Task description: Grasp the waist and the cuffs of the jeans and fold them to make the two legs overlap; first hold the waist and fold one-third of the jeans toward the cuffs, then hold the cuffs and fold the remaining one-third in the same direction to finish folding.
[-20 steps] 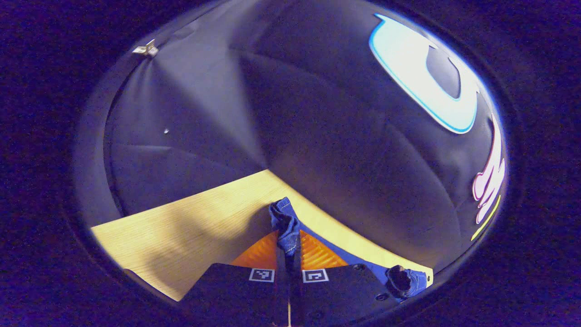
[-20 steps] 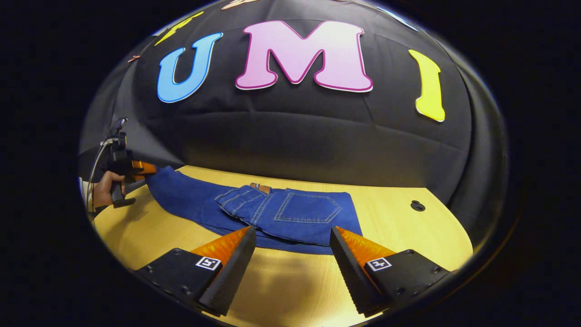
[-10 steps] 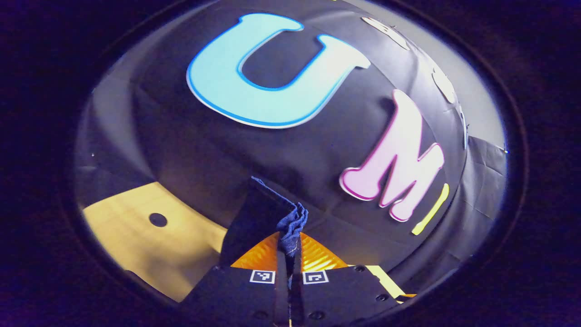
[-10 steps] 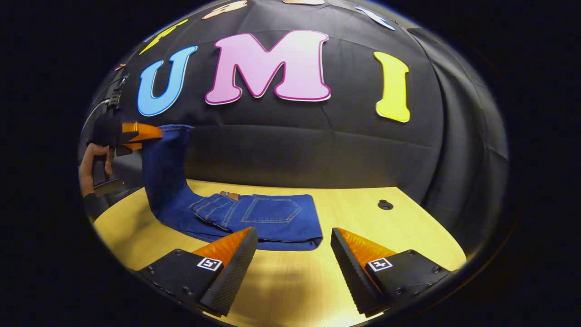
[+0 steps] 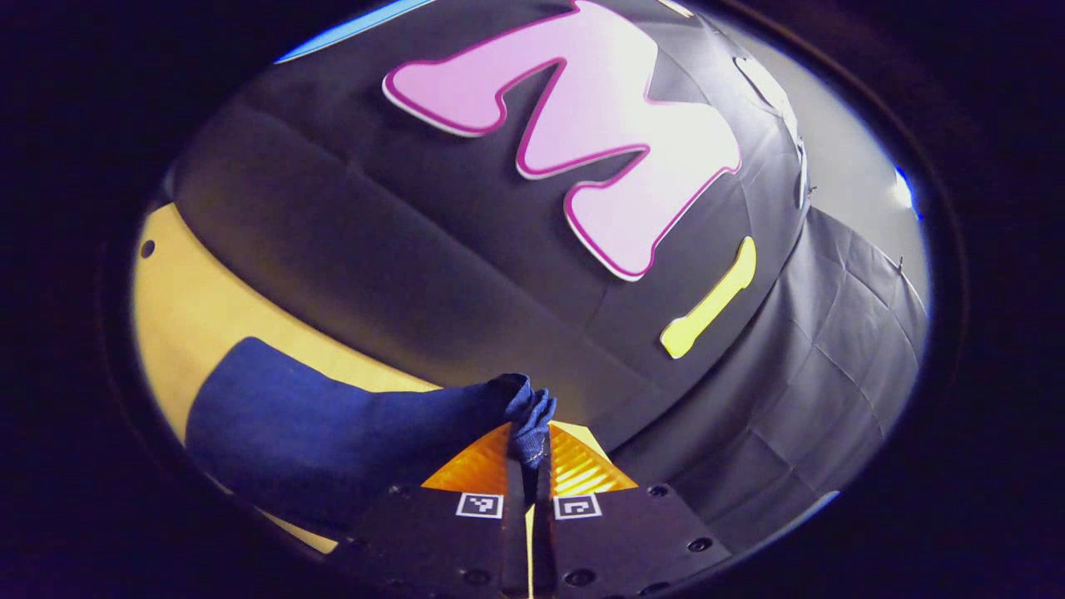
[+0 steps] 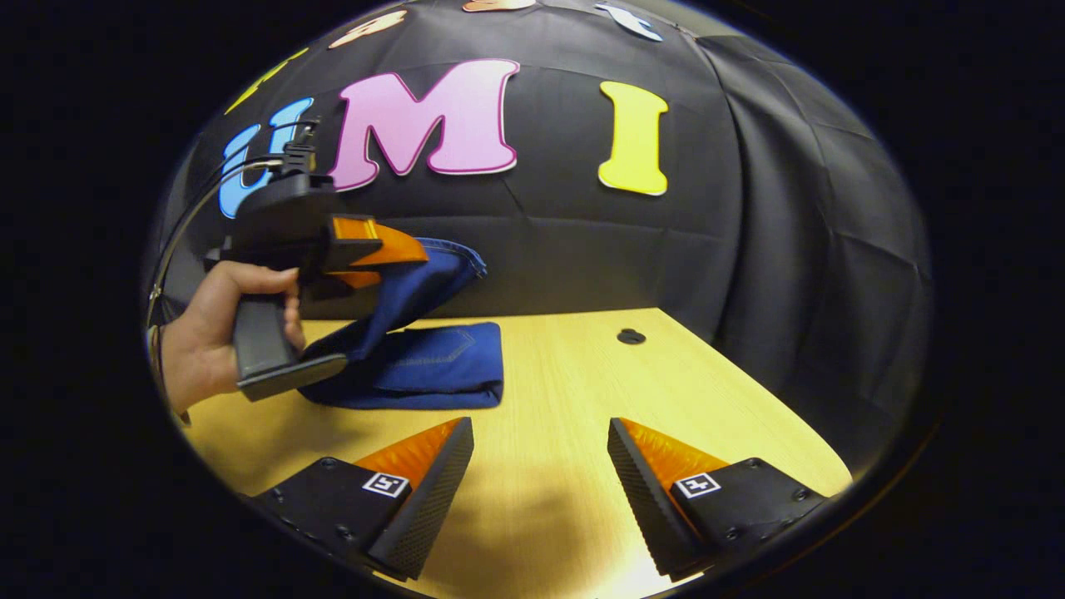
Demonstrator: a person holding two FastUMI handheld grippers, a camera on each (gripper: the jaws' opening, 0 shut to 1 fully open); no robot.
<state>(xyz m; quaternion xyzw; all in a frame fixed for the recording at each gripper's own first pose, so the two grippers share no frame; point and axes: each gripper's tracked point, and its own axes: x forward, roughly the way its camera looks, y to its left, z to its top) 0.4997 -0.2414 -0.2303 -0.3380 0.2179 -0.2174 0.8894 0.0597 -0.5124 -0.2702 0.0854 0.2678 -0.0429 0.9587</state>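
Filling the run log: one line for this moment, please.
step: final cuff fold | left gripper: shut on blue denim jeans cuffs, lifted over folded stack | right gripper: open, over wooden table

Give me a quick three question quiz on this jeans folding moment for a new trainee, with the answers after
1. True or false: the left gripper is shut on the cuff end of the jeans.
2. How do the right gripper's jaws stand? A) shut on the waist B) open over bare table C) shut on nothing
3. Fill in: the held denim is lifted off the table and hangs above the ______ part of the jeans.

Key
1. True: both fingers press on bunched denim, and the right gripper view shows a hand holding that gripper up with cloth trailing down.
2. B
3. folded
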